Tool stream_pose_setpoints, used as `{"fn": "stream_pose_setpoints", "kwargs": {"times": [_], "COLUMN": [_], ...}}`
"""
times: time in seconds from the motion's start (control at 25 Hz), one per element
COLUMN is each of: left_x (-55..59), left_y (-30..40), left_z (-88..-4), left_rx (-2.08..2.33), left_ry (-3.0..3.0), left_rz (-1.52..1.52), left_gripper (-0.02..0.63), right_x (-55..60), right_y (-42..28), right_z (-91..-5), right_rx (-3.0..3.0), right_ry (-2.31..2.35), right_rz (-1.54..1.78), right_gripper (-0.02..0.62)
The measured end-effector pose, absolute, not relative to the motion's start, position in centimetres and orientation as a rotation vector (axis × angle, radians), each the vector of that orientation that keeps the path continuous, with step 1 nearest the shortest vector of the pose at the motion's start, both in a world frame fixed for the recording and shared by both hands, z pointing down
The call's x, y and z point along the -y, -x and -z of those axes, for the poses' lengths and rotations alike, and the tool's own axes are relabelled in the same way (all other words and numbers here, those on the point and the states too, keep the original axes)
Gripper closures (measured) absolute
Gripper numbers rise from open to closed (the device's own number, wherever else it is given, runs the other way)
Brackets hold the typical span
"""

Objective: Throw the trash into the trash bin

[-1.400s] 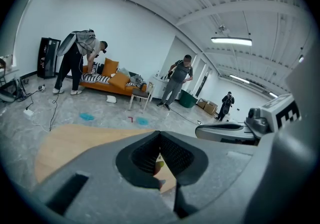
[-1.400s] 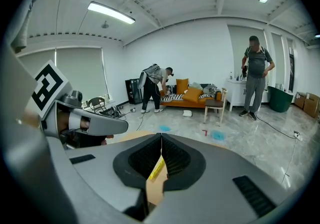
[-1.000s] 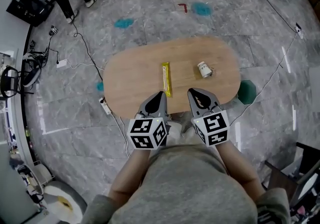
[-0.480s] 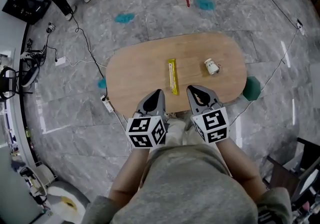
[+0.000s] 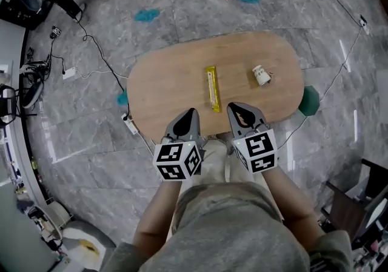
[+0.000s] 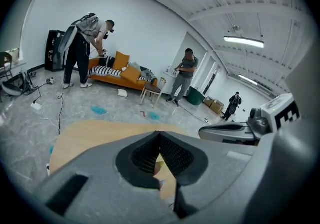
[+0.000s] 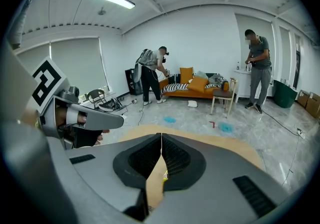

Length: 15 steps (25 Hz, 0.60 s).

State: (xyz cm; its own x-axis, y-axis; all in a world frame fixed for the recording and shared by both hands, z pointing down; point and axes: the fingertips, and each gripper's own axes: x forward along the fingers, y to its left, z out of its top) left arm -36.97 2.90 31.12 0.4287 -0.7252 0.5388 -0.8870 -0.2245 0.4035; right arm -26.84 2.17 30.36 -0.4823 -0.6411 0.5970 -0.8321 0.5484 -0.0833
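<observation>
The oval wooden table (image 5: pixel 163 83) carries both pieces of trash. Past its right end, on the floor and partly hidden by the table edge, stands a green bin (image 5: pixel 310 100), which is most likely where the trash goes.

The left gripper (image 5: pixel 191 111) and the right gripper (image 5: pixel 231 107) hover side by side over the near edge of the table, both pointing across it. Each has its jaws pressed together with nothing between them. Neither can pick anything up until its jaws spread.

The yellow wrapper (image 5: pixel 212 88) lies flat near the middle of the table. Its long side runs from the near edge toward the far one, and its near end is just ahead of the gap between the two grippers. The white cup (image 5: pixel 262 75), or what looks like one, lies on its side toward the right end, well apart from the wrapper.

The step in hand seems to be the reach for the first piece. To do it well:

- Spread the jaws before coming down.
- Set the jaws across the wrapper's narrow width, not along its length.
- Come in low, because the wrapper is thin and flat against the wood and a high grip will probably close on air.
- Use the right gripper for the cup, which is nearer it and nearer the bin.
- Close gently, since the cup may crush or roll away.
</observation>
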Motion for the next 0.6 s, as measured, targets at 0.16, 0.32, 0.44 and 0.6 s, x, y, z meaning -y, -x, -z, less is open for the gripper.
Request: {"fn": "stream_pose_setpoints", "kwargs": {"times": [0.16, 0.32, 0.44, 0.6], "left_x": [-2.6, -2.0, -1.7, -1.2], "left_y": [37.4, 38.0, 38.3, 38.5], "left_z": [-32.4, -33.9, -35.4, -37.2], "left_rx": [1.349, 1.346, 1.344, 1.340], "left_ry": [-2.007, -1.996, -1.984, -1.967], "left_rz": [-0.319, -0.332, -0.342, -0.354], "left_gripper": [0.606, 0.606, 0.606, 0.606], "right_x": [-1.8, -1.2, -0.8, -0.3], "right_y": [27.0, 27.3, 27.5, 27.6], "right_z": [-32.0, -33.7, -35.3, -37.4], "right_rx": [2.255, 2.232, 2.211, 2.188], "right_ry": [-1.195, -1.195, -1.191, -1.181], "right_rz": [-0.520, -0.535, -0.545, -0.560], "right_gripper": [0.584, 0.583, 0.583, 0.583]}}
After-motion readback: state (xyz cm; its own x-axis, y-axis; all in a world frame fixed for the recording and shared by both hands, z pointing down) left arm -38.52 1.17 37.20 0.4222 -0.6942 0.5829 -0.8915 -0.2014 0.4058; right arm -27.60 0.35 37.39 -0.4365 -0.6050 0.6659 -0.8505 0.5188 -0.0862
